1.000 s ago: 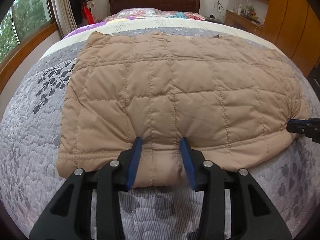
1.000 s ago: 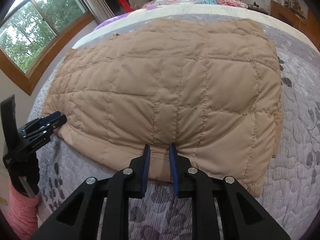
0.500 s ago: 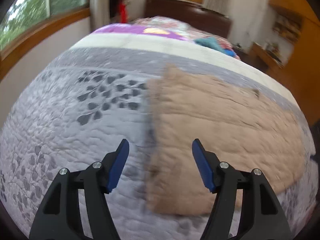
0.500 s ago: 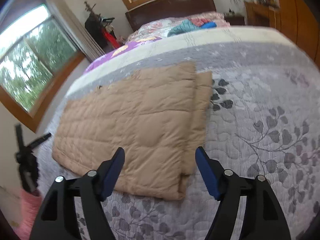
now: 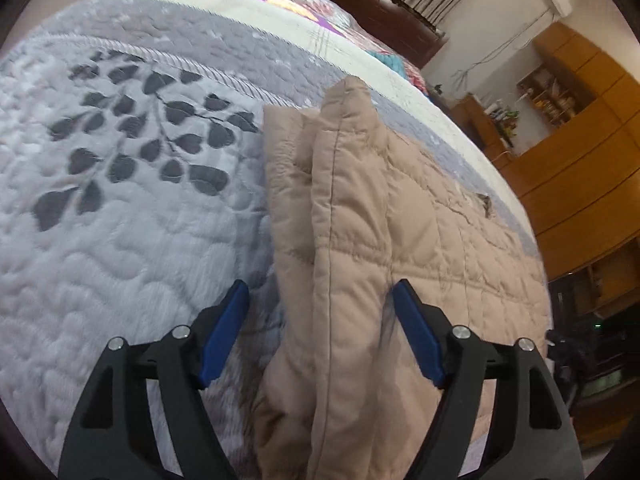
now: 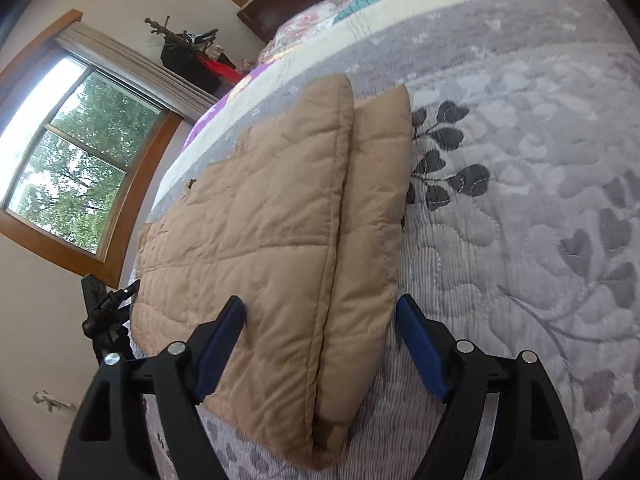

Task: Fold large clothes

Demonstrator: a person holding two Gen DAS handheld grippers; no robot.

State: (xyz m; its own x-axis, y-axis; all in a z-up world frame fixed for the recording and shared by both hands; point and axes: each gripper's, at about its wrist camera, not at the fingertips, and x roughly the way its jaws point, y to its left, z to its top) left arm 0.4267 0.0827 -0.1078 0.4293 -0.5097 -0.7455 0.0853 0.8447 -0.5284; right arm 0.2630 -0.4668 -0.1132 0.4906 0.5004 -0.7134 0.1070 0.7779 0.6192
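A tan quilted jacket (image 5: 400,220) lies folded in layers on the grey bedspread (image 5: 120,220). My left gripper (image 5: 320,332) straddles its stacked left edge, one pad over the bedspread and the other over the jacket's top. Its jaws are opening and do not press the cloth. In the right wrist view the same jacket (image 6: 272,220) shows its right edge, and my right gripper (image 6: 320,344) straddles it. Its jaws are opening too, wide of the fabric. The left gripper (image 6: 108,308) appears small beyond the jacket's far side.
The bedspread (image 6: 520,200) stretches wide to either side of the jacket. Colourful bedding (image 6: 360,0) and a dark headboard (image 5: 380,4) lie at the bed's head. A window (image 6: 72,184) is on one wall and a wooden wardrobe (image 5: 580,180) on the other.
Both grippers let go of the jacket's near hem and opened wide. Each swung outward and rolled, the left to the jacket's left edge and the right to its right edge.
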